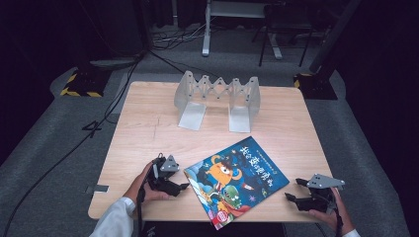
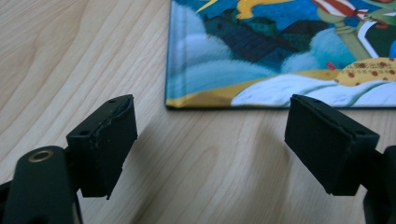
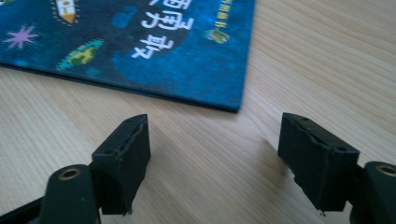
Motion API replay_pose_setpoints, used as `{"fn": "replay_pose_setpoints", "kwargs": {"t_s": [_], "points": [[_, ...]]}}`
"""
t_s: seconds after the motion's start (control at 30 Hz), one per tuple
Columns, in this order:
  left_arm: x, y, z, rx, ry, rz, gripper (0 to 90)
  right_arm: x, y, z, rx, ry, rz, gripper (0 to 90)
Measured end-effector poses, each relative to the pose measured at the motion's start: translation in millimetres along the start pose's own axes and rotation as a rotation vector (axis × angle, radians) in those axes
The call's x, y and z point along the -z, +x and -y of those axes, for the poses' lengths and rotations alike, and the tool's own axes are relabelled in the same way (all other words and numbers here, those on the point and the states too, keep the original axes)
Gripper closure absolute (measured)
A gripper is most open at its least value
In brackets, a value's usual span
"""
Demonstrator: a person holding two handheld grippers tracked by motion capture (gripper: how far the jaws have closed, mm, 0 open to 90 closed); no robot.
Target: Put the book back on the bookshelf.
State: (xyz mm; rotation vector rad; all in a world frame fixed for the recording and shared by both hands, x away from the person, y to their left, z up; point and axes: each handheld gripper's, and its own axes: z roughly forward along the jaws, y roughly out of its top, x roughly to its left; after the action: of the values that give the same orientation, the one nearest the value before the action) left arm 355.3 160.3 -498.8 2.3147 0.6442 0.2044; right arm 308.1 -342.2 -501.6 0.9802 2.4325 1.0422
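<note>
1. One picture book (image 1: 236, 178) lies flat, cover up, on the wooden table (image 1: 148, 123), near the table's near edge and a little right of its middle.
2. The picture book sits askew: its long axis runs from the near-left toward the far-right, and one corner juts just past the near edge.
3. The title in pale characters lies along the end toward the far-right corner; the cartoon creatures fill the middle and the near end.
4. The left gripper (image 1: 184, 186) lies low on the table just beside the book's left corner, jaws aimed at it. In the left gripper view the two black pads (image 2: 108, 140) stand wide apart with only bare wood between them, the book's corner (image 2: 196, 74) just beyond, untouched.
5. The right gripper (image 1: 292, 190) rests near the near-right corner of the table, close to the book's right corner. In the right gripper view its jaws stand wide, empty, the book's corner (image 3: 196, 65) ahead of the gap.
6. One clear folding book rack (image 1: 217, 98) with two upright ends stands at the far edge, well apart from the book.
</note>
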Motion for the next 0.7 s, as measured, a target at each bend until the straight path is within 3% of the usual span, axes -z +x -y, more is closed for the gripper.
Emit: {"fn": "replay_pose_setpoints", "kwargs": {"t_s": [0.17,0.2,0.23,0.27,0.47,0.63,0.7], "points": [[-7.9,-3.3,-10.0,-0.009,-0.017,0.026,17.5,-9.0,5.3,-8.9,0.012,0.007,-0.023,25.6],[-9.5,-4.4,-12.5,-0.021,-0.024,0.019,17.3,-10.6,6.4,-10.4,0.006,0.007,-0.021,25.6],[-10.2,-7.3,-15.3,-0.043,-0.048,-0.018,17.2,-11.9,7.3,-11.7,0.007,0.008,-0.024,25.7],[-11.4,-7.8,-17.7,-0.052,-0.063,-0.011,19.3,-13.4,8.2,-13.1,0.014,0.007,-0.027,24.8],[-26.7,-1.4,-26.6,-0.012,-0.04,0.069,16.9,-18.6,8.6,-18.1,0.001,0.011,-0.012,24.4],[-31.7,2.7,-29.6,0.021,-0.026,0.102,14.9,-22.6,8.6,-22.1,0.005,0.021,-0.02,21.2],[-31.2,2.4,-29.9,0.015,-0.017,0.105,14.2,-23.7,8.8,-22.9,0.007,0.019,-0.023,21.1]]}}
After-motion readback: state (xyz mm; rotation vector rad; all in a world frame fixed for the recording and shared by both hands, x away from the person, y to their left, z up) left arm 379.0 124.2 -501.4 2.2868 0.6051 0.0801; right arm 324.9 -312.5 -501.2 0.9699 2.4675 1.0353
